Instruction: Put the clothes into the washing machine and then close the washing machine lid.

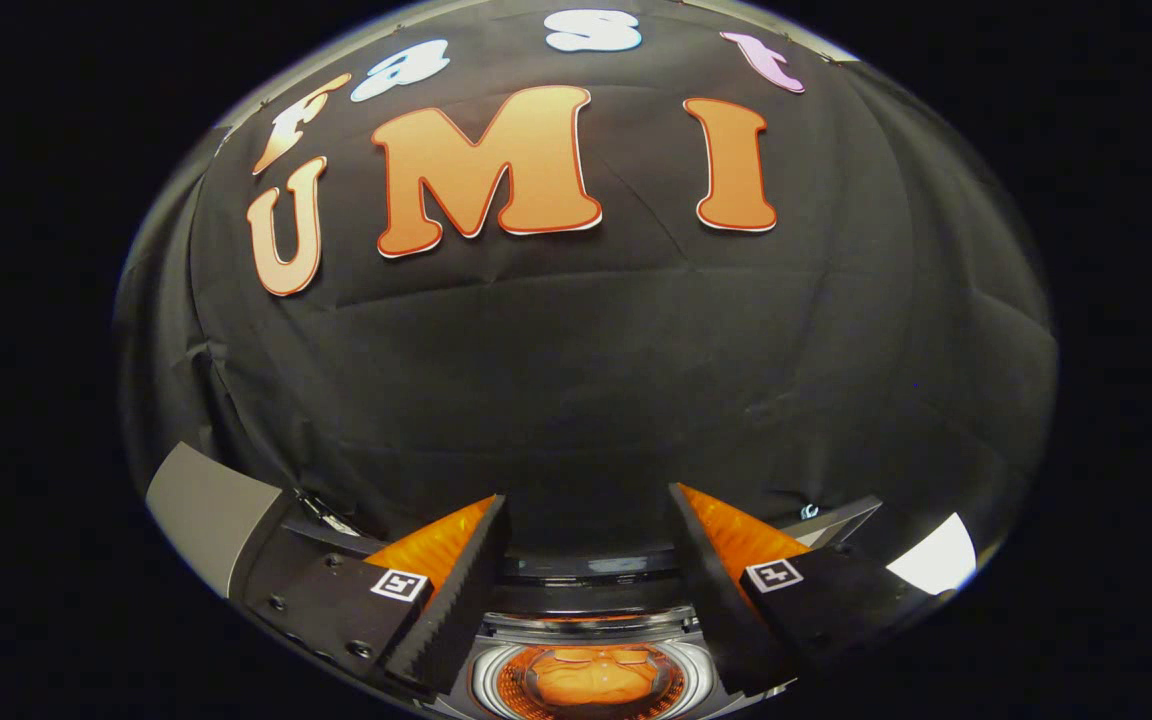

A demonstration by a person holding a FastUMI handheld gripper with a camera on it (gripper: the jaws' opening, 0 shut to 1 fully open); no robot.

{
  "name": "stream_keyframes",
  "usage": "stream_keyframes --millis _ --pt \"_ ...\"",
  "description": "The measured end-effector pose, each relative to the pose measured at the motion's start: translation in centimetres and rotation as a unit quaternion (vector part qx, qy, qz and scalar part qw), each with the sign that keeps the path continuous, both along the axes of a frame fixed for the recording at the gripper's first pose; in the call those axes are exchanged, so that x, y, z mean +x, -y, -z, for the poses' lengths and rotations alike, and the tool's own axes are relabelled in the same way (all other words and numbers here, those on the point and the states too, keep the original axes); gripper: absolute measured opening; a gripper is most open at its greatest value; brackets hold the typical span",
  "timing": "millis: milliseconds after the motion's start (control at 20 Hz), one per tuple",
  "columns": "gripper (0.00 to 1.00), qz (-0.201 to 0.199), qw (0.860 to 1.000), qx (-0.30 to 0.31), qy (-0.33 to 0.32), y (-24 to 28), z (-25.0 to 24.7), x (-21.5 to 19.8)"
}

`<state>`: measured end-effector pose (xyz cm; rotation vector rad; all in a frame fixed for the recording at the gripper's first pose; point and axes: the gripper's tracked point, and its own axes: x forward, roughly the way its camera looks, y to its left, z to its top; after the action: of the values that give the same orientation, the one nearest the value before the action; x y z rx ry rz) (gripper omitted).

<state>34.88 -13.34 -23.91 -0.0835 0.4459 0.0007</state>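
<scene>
The gripper (pixel 588 530) is held high with its two fingers spread wide apart and nothing between them. Below and between the fingers sits the washing machine (pixel 591 640), its round drum open to view. An orange garment (pixel 591 678) lies bunched inside the drum. Just beyond the fingers rises the booth's black cloth wall (pixel 586 370). A grey panel (pixel 206 510) shows beside the left finger.

Gripper-mounted fisheye, looking forward along the fingers (pixel 476 580) at the booth wall (pixel 586 400); washing machine drum (pixel 591 680) close below, bottom centre.
</scene>
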Motion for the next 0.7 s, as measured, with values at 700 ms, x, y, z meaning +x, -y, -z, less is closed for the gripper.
stream_keyframes --millis 700 --pt "1.00 -0.005 1.000 -0.006 0.030 0.0 0.1 -4.7"
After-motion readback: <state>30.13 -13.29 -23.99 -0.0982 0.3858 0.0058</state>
